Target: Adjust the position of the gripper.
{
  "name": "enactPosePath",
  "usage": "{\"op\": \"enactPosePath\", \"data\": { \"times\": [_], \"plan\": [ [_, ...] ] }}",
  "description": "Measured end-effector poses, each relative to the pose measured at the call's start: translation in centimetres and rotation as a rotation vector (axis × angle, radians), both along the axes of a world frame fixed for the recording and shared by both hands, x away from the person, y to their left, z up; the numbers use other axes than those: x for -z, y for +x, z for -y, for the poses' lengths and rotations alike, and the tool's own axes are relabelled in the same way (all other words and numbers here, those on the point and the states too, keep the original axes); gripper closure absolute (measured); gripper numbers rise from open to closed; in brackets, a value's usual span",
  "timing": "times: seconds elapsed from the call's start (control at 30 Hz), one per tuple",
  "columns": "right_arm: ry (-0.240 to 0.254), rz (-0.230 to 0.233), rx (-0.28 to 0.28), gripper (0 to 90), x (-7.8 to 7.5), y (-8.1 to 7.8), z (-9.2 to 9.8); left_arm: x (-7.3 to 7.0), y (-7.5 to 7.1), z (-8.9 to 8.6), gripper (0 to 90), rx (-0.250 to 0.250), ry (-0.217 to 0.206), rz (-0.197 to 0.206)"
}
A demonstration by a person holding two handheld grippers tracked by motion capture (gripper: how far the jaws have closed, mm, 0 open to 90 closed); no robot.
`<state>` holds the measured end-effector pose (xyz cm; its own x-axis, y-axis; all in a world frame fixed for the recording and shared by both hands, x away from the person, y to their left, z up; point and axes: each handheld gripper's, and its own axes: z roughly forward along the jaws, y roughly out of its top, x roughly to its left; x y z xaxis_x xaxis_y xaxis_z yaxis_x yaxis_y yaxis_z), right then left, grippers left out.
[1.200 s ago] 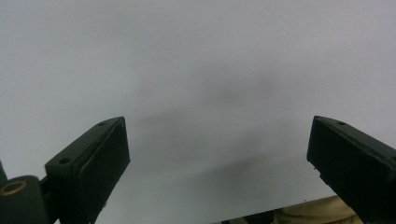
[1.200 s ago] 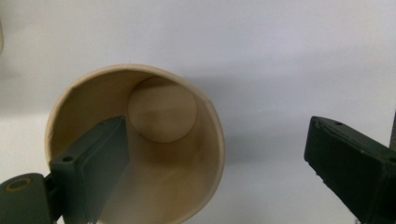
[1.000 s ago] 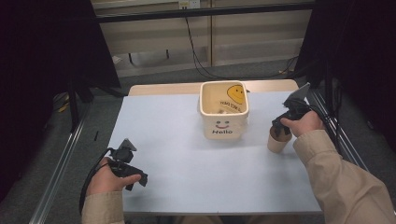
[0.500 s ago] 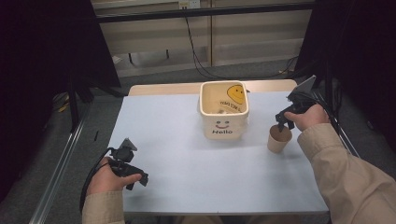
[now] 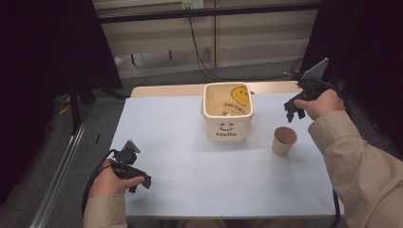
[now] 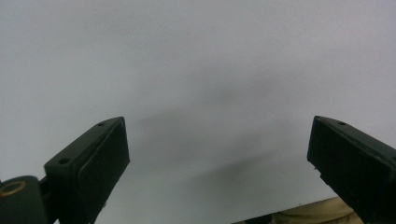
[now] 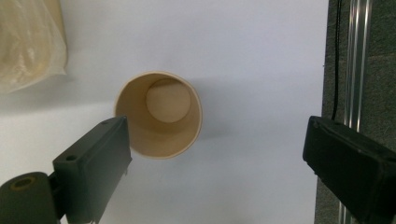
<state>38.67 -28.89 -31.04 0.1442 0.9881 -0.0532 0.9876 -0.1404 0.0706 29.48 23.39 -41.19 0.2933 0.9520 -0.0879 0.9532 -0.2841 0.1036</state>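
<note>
A: High view, my reading: the paper cup (image 5: 284,140) stands upright on the pale surface (image 5: 190,166), toward its right side, just beside the cream bucket (image 5: 227,112) with the smiley face and the word "Hello" on its front. The two are near each other but apart.

B: And the right gripper (image 5: 293,113)?

A: I see it in the air above and behind the cup, off to the cup's right, held in the person's right hand (image 5: 322,103). Nothing sits between its jaws. In the right gripper view I look straight down past both jaws into the cup (image 7: 159,114): open mouth, bare bottom, nothing inside. The jaws stand wide apart, having closed a touch just now, and neither pad touches the rim. One edge of the bucket (image 7: 30,42) shows at the top left of that view.

B: Left side?

A: The left gripper (image 5: 138,179) rests low at the near left of the surface, well apart from cup and bucket, in the person's left hand (image 5: 110,179). In the left gripper view its jaws are spread wide over bare surface (image 6: 201,70), holding nothing.

B: Anything in the bucket?

A: Something pale lies at its bottom; I cannot tell what.
</note>
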Motion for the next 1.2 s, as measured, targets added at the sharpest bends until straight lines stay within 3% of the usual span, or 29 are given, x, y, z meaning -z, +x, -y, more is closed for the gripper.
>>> {"op": "enactPosePath", "data": {
  "times": [0.1, 0.27, 0.73, 1.2],
  "plan": [
    [0.000, 0.007, 0.001, 7.2, -0.9, 0.1, -0.1, 0.0, 0.0, -0.1, 5.5, 0.006, 0.001, 0.001],
    [0.004, 0.007, 0.000, 7.1, -1.0, 0.2, -0.4, -0.2, 0.0, -0.2, 5.4, 0.015, 0.008, -0.005],
    [0.033, 0.020, -0.041, 6.9, -2.5, 0.6, -3.6, -0.2, -0.2, -0.3, 5.4, 0.005, -0.003, 0.002],
    [0.022, -0.001, -0.048, 6.4, -1.4, 0.9, -4.2, -0.4, -0.2, -0.3, 5.4, 0.014, 0.005, 0.009]
  ]
}}
